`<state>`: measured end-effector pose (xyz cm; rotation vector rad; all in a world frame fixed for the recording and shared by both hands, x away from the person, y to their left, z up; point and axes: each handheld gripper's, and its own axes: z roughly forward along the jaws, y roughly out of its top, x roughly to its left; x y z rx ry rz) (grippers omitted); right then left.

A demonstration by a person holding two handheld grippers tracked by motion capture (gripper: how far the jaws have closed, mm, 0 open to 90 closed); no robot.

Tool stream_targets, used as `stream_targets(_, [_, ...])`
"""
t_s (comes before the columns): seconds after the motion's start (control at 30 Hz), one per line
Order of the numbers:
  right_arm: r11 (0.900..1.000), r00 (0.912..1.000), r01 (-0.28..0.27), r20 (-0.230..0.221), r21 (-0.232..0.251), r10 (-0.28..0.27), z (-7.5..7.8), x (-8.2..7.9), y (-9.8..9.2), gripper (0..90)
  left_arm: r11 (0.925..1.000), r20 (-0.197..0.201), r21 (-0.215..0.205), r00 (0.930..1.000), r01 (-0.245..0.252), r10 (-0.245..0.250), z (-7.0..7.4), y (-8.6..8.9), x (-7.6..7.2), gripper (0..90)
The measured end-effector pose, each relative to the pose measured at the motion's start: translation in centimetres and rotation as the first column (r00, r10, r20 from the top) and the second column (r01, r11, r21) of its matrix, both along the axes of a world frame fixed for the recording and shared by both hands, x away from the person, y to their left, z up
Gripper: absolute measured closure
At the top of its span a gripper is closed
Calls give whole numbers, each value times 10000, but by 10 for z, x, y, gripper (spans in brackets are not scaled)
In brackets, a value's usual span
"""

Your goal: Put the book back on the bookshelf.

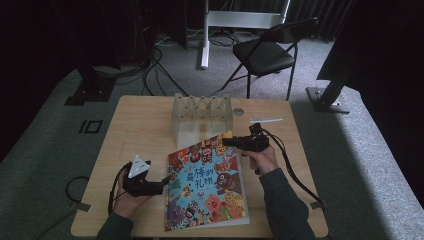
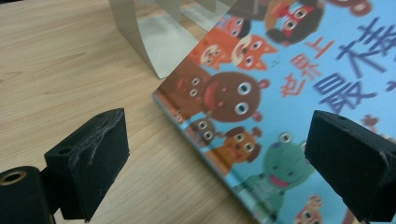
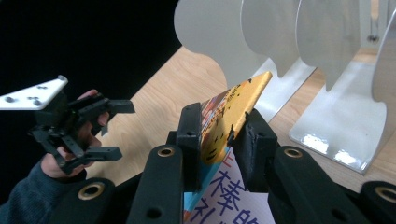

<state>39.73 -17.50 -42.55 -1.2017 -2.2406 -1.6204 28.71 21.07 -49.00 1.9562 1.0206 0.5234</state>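
A colourful picture book (image 1: 207, 182) lies on the wooden table (image 1: 140, 125), and its far right corner is raised off the surface. My right gripper (image 1: 226, 141) is shut on that corner. In the right gripper view the yellow corner of the book (image 3: 233, 112) stands up between the two black pads of the right gripper (image 3: 222, 135). My left gripper (image 1: 167, 181) sits at the book's left edge, open. In its own view the left gripper (image 2: 224, 163) straddles the edge of the book (image 2: 261, 93) with nothing pressed. The left gripper (image 3: 126, 129) also appears far off in the right gripper view.
A metal book rack (image 1: 201, 116) with several upright dividers stands at the back middle of the table, just beyond the lifted corner, and the rack (image 3: 289, 37) looms close behind the book. A white strip (image 1: 266, 120) lies at the back right. A folding chair (image 1: 265, 50) stands beyond the table.
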Motion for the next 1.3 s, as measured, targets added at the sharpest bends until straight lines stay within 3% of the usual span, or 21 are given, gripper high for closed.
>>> stream_targets(0.37, [9995, 9972, -31, 751, 306, 8, 19, -13, -14, 758, 10000, -90, 36, 10000, 20, -20, 0, 2, 3, 64])
stream_targets(0.77, [9972, 9910, -205, 1333, 720, 107, 30, -19, -26, 790, 9994, -314, -327, 9994, 138, -148, 4, 9, 13, 69])
stream_targets(1.03, [9947, 9873, -311, 1579, 976, 154, 36, -21, -32, 806, 9959, -148, -825, 9991, 375, -389, 10, 4, 20, 121])
stream_targets(1.3, [9922, 9830, -454, 1821, 1160, 237, 39, -24, -34, 812, 9865, -407, -1469, 9960, 724, -791, 7, -2, 37, 150])
